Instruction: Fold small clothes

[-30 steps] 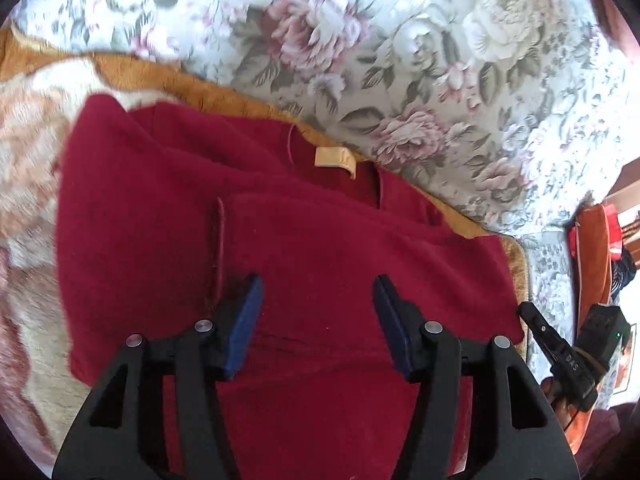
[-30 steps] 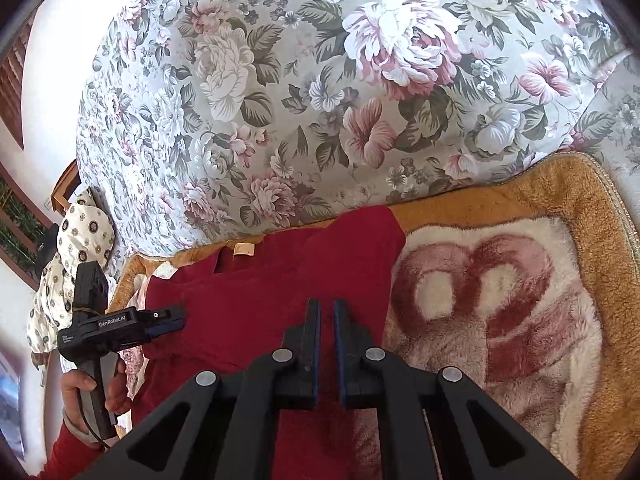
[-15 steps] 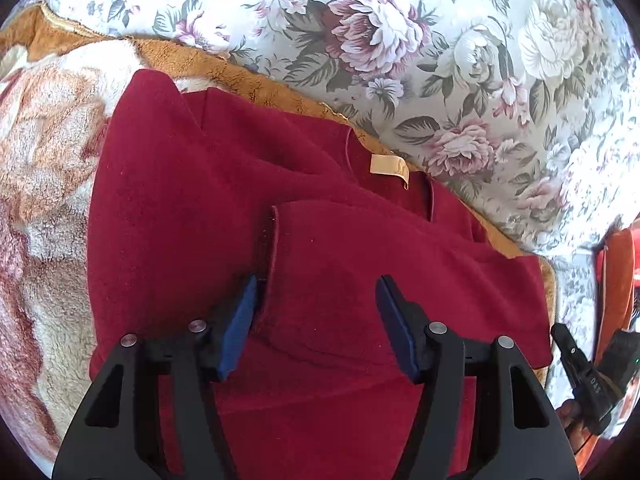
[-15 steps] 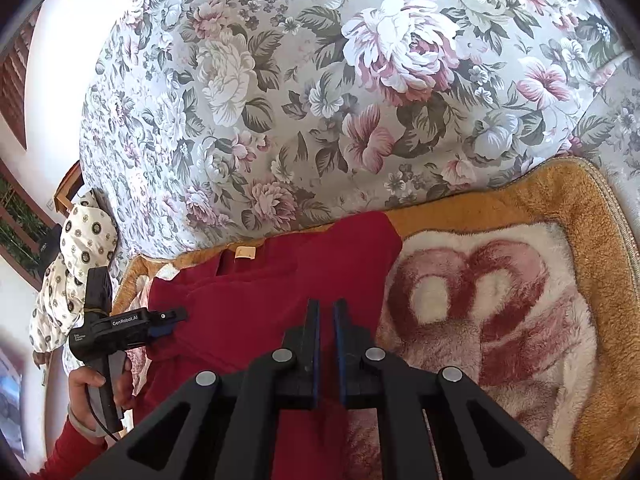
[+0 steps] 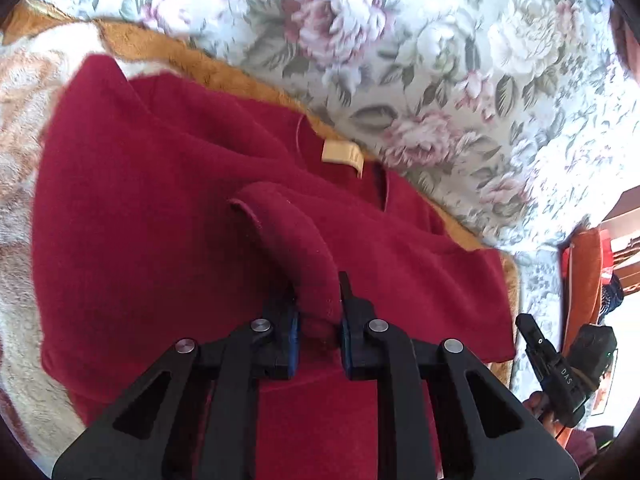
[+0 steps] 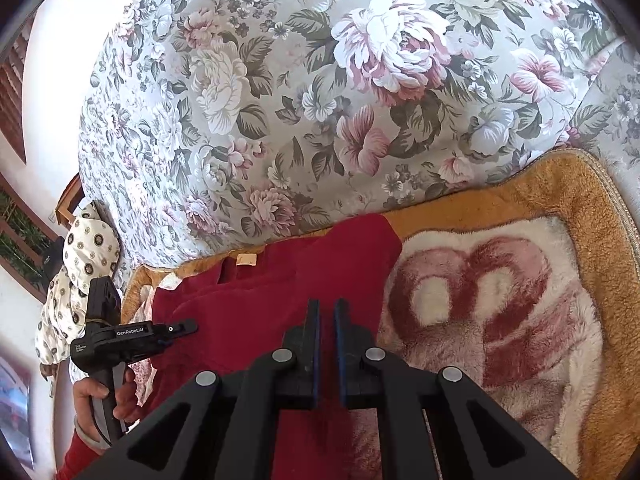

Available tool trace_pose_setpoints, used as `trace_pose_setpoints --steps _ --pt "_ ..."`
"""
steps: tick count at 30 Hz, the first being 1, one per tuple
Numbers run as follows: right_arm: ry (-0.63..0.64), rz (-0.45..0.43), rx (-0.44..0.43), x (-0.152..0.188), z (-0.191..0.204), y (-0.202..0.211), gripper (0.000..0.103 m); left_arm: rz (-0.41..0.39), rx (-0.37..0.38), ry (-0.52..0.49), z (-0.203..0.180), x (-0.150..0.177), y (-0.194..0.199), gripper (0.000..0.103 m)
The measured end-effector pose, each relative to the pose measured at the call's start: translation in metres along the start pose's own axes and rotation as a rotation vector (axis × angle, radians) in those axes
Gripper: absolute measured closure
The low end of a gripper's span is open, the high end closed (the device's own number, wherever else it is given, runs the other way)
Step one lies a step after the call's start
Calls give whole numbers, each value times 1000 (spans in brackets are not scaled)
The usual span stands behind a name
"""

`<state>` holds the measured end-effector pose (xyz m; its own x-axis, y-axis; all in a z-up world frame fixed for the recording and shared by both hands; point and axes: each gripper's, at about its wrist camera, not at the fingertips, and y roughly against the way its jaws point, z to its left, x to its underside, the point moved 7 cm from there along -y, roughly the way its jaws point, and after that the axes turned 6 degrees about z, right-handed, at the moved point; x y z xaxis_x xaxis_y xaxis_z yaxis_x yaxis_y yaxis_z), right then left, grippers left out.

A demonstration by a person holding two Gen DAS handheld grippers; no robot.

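Note:
A small dark red top [image 5: 152, 216] with a tan neck label [image 5: 342, 154] lies on a fleece blanket [image 5: 24, 92]. My left gripper [image 5: 318, 316] is shut on a folded-over sleeve [image 5: 296, 240] of the red top and lifts it in a ridge. In the right wrist view the red top [image 6: 256, 300] lies left of centre and the left gripper [image 6: 132, 336] shows at its left edge. My right gripper [image 6: 327, 316] is shut with a narrow gap, over the top's right part; whether cloth is between the pads is hidden.
A floral bedspread [image 6: 320, 100] rises behind the blanket [image 6: 500, 300]. A patterned cream cloth [image 6: 76, 272] lies at the far left. An orange and red object [image 5: 584, 280] stands at the right edge of the left wrist view.
My left gripper has closed from wide open onto the sleeve and raised it into a ridge. My right gripper stays shut and has barely moved.

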<state>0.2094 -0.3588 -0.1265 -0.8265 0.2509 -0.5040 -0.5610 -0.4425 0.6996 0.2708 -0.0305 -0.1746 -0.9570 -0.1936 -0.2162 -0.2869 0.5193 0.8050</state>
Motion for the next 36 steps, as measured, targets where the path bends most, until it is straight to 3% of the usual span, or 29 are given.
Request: trace_pose_setpoints --steps 4,6,8,11,15,18,22,25,30,34,36 --pt "24 -20 -1 -10 13 3 98 -135 5 -47 -6 -11 50 91" --pt "60 -30 4 -16 25 2 98 -213 -24 -71 -2 -18 78 91" --pt "98 -33 1 -19 39 -4 98 -234 -67 -104 5 -18 90 91" --pt "153 -2 0 -15 58 -27 98 -214 -135 -100 24 -14 78 91" --pt "236 117 40 17 69 -72 98 -164 -179 -41 57 -6 50 91" --pt "310 229 161 43 56 -103 98 -151 -175 -16 71 -1 41 91" --pt "315 229 157 42 51 -96 100 -146 -176 -37 70 4 46 91" --pt "350 177 150 31 66 -77 100 -161 -194 -66 63 12 54 85" --pt "397 250 269 45 60 -92 100 -136 -199 -21 79 17 42 78" --pt "305 241 188 46 46 -86 100 -123 -168 1 82 19 44 78" --pt "300 222 187 45 46 -67 100 -118 -167 -10 78 24 53 71"
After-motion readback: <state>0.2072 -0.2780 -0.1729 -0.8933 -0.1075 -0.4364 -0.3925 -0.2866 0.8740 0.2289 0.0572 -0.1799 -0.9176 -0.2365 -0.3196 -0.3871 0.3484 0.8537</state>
